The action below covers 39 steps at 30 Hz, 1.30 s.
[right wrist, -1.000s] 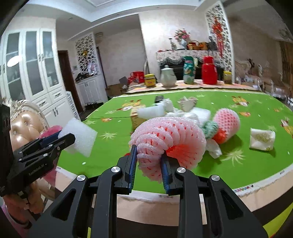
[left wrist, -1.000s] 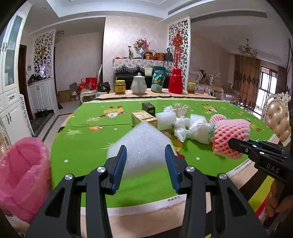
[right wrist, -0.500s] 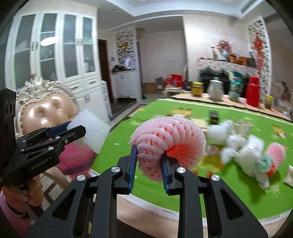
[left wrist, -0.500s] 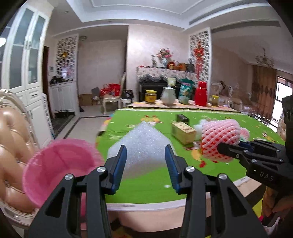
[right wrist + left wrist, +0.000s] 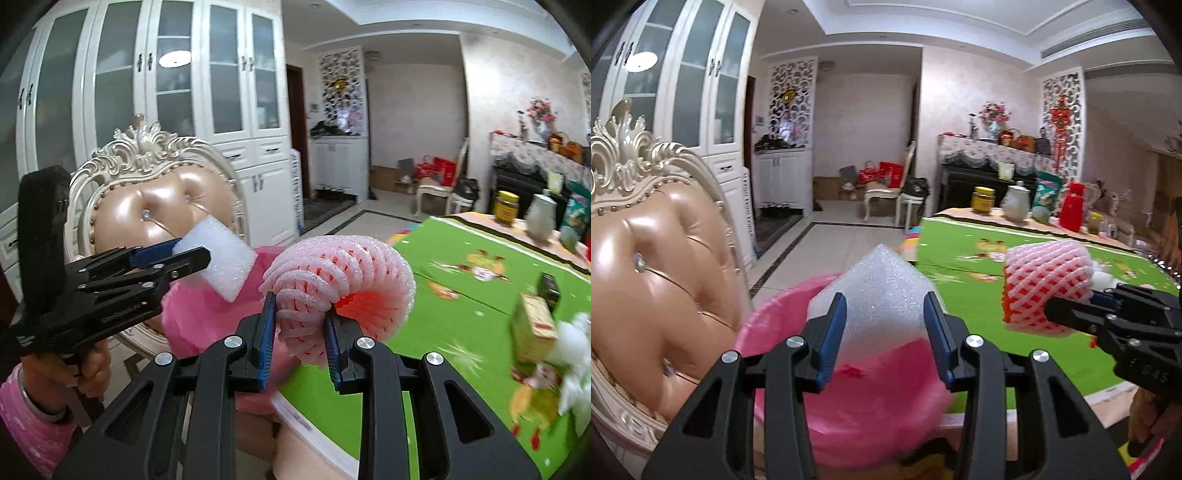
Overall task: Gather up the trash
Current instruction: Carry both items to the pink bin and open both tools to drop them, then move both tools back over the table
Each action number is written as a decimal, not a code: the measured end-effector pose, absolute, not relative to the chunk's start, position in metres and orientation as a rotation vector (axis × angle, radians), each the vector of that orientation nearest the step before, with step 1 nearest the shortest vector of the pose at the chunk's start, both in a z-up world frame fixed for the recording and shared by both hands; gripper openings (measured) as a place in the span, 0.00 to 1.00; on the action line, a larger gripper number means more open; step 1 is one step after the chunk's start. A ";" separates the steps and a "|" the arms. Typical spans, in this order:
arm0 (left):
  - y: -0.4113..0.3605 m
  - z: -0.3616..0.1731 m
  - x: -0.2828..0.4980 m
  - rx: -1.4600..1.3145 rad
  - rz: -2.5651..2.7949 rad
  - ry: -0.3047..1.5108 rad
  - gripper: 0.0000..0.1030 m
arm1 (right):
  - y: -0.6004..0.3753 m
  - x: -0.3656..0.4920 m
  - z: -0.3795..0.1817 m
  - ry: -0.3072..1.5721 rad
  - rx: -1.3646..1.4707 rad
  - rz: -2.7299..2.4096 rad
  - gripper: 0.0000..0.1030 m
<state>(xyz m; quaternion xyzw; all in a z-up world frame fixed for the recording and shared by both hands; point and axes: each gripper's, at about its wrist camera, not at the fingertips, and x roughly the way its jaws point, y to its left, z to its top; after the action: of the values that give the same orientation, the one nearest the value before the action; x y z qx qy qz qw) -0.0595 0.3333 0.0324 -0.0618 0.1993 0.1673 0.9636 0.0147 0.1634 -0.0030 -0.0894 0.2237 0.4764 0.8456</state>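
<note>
Looking along the left gripper (image 5: 884, 325), its two blue-padded fingers clamp one white foam block (image 5: 875, 295), which hangs above the open mouth of one pink-lined trash bin (image 5: 871, 398). One tufted chair (image 5: 653, 266) with a carved cream frame stands just left of the bin, and the table in its green tablecloth (image 5: 979, 295) runs off to the right. At the right edge the right gripper (image 5: 1071, 314) reaches in, closed on one pink foam fruit net (image 5: 1045, 284) held over the cloth near the bin. Across the table stand one yellow jar (image 5: 983, 200), one pale teapot (image 5: 1015, 204) and one red flask (image 5: 1073, 206). From the right wrist view, the right gripper (image 5: 301, 332) pinches the pink foam fruit net (image 5: 340, 280) narrowly between two pads, at the table's near edge. The left gripper (image 5: 184, 254) enters from the left, one hand (image 5: 92, 365) with a pink sleeve behind it, carrying the white foam block (image 5: 221, 254) over the pink bin liner (image 5: 207, 314). More litter lies blurred on the green tablecloth (image 5: 461, 302) at right, including one yellowish carton (image 5: 532, 328).
</note>
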 end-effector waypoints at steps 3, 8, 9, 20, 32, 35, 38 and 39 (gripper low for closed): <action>0.358 0.028 -0.046 -0.126 0.366 0.419 0.41 | 0.183 0.020 -0.004 0.483 -0.201 1.037 0.25; 0.393 0.012 -0.032 -0.186 0.391 0.456 0.41 | 0.221 0.031 -0.013 0.512 -0.223 1.075 0.25; 0.398 0.009 -0.032 -0.202 0.390 0.460 0.41 | 0.226 0.032 -0.015 0.514 -0.229 1.083 0.25; 0.419 -0.010 -0.057 -0.228 0.445 0.441 0.72 | 0.228 0.031 -0.027 0.519 -0.236 1.160 0.73; 0.326 0.024 -0.065 -0.096 0.384 0.362 0.96 | 0.097 0.005 -0.002 0.368 -0.245 0.953 0.74; 0.293 0.025 -0.052 -0.078 0.311 0.368 0.96 | 0.051 0.005 0.000 0.344 -0.237 0.844 0.75; 0.257 0.022 -0.032 -0.089 0.231 0.399 0.96 | 0.002 0.009 -0.001 0.341 -0.225 0.723 0.81; 0.248 0.020 -0.028 -0.092 0.213 0.410 0.96 | -0.010 0.010 -0.001 0.343 -0.218 0.696 0.82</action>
<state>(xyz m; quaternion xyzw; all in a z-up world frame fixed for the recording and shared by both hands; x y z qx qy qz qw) -0.0275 0.2481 0.0203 -0.0457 0.2032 0.1054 0.9724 0.0101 -0.0097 -0.0010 -0.1061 0.1671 0.3387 0.9199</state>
